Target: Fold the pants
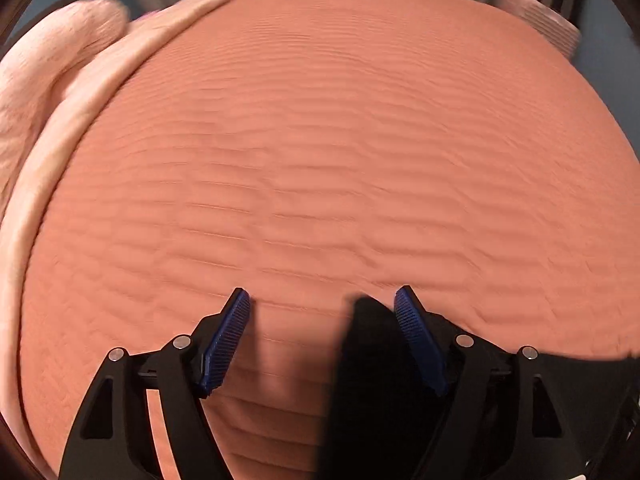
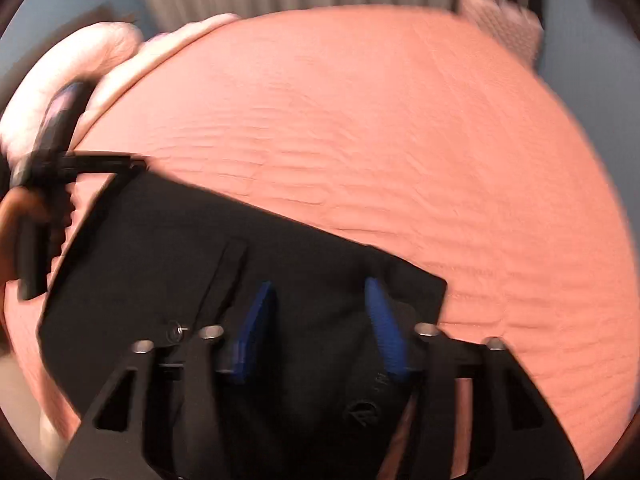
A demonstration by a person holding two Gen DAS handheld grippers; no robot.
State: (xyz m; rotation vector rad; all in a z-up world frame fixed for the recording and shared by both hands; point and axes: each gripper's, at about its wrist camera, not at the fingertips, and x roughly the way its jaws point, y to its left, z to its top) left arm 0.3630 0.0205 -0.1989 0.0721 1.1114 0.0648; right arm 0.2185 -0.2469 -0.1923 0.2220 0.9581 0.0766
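Note:
Black pants (image 2: 208,264) lie flat on the salmon bedspread (image 2: 380,128), filling the lower left of the right wrist view. My right gripper (image 2: 320,292) is open just above the pants near their right edge, its blue pads spread apart with cloth below them. My left gripper (image 1: 322,300) is open over the bedspread (image 1: 320,140). A corner of the black pants (image 1: 364,360) rises between its pads, close to the right pad (image 1: 416,340). The left gripper also shows at the left edge of the right wrist view (image 2: 48,152), at the pants' far left corner.
Pale pink pillows (image 1: 52,80) and a folded sheet edge run along the bed's left side. A pink knitted item (image 1: 540,20) sits at the far right corner. A ribbed grey curtain hangs behind the bed.

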